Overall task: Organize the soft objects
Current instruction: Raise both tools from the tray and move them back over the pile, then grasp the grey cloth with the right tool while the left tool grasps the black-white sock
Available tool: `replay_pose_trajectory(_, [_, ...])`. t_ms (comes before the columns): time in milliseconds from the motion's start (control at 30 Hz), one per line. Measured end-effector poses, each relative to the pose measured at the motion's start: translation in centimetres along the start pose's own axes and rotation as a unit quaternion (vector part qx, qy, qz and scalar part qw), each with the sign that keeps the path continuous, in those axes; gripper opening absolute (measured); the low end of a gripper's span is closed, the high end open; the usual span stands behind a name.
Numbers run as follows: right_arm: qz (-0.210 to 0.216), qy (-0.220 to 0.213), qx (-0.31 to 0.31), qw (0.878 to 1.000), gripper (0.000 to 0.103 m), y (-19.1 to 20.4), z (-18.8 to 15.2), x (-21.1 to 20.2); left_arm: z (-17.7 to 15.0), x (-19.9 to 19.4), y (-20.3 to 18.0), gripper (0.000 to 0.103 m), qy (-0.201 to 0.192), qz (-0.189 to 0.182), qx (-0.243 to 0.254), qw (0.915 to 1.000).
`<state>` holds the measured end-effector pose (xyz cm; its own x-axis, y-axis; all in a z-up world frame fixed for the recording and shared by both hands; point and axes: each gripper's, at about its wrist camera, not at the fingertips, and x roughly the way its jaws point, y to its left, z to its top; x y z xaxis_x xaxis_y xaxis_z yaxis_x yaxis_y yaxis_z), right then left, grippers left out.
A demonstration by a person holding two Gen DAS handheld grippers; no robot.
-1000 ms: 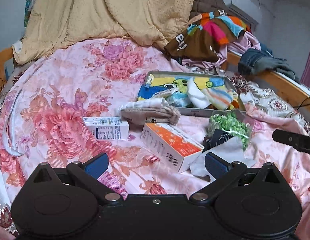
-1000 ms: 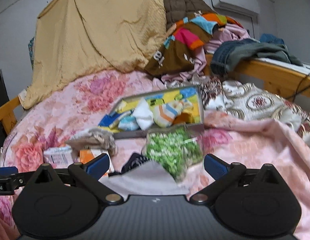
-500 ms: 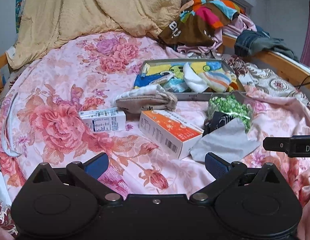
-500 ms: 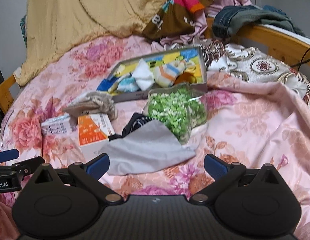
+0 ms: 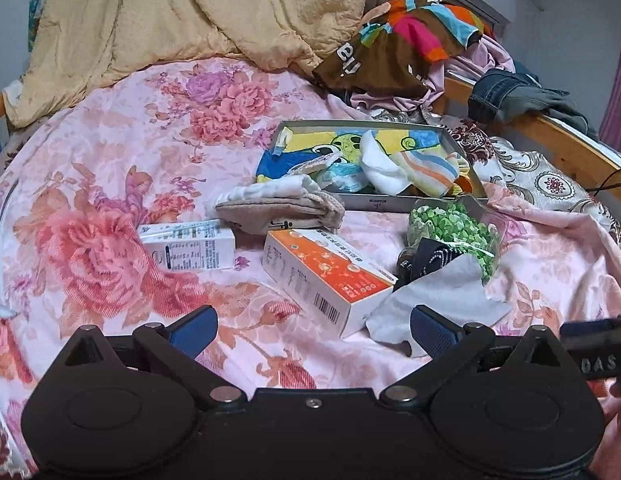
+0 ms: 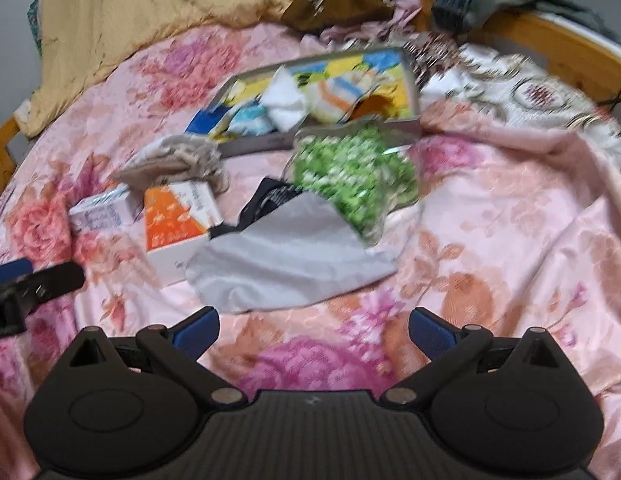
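Both grippers stand with their blue-padded fingers spread wide and nothing between them; the left gripper (image 5: 312,330) hovers over the floral bedspread (image 5: 122,184) with the orange box (image 5: 326,276) at its 12 o'clock; the right gripper (image 6: 313,330) hangs over the same spread with the grey cloth (image 6: 286,256) at its 12 o'clock, just beyond the fingertips. In the left view the right tool enters at 3 o'clock, cut off by the frame edge, its white lettering reading only "BAS"; in the right view the left tool shows at 9 o'clock, likewise cut off.

The right wrist view is smeared by motion, so print on the boxes cannot be read there. The grey cloth overlaps a dark patterned item (image 5: 426,258), most of which is hidden; a clear bag of green pieces (image 5: 450,228) lies touching both, at 1 o'clock from the left gripper. A beige folded sock (image 5: 278,210) rests at 12 o'clock against the grey tray (image 5: 374,203), which holds a white sock (image 5: 380,166), a striped sock (image 5: 428,172) and small packets over a cartoon print. A white carton (image 5: 188,244) at 11 o'clock carries a nutrition table too small to read; the orange box shows a barcode and tiny script. A brown garment (image 5: 374,56) at the rear bears partial letters "eu", the rest folded away.
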<state>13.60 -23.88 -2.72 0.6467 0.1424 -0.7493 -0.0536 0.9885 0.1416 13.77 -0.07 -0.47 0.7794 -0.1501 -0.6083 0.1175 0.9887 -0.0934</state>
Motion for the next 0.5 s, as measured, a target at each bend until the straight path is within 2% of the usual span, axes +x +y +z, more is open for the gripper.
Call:
replay_pose_trajectory(100, [0.043,0.036,0.009,0.998,0.103,-0.6,0.4,0.8,0.3,0.7,-0.1,0.102,-0.006,0.006,0.030,0.9995])
replay_pose_trajectory(233, [0.060,0.050,0.022,0.997,0.103,-1.4,1.5,1.5,1.4,2.0,-0.2,0.102,-0.010,-0.004,0.049,0.9987])
replay_pose_trajectory(500, [0.027,0.030,-0.043,0.998,0.103,-1.8,4.2,3.4,5.0,5.9,-0.9,0.102,-0.032,-0.080,0.070,0.9938])
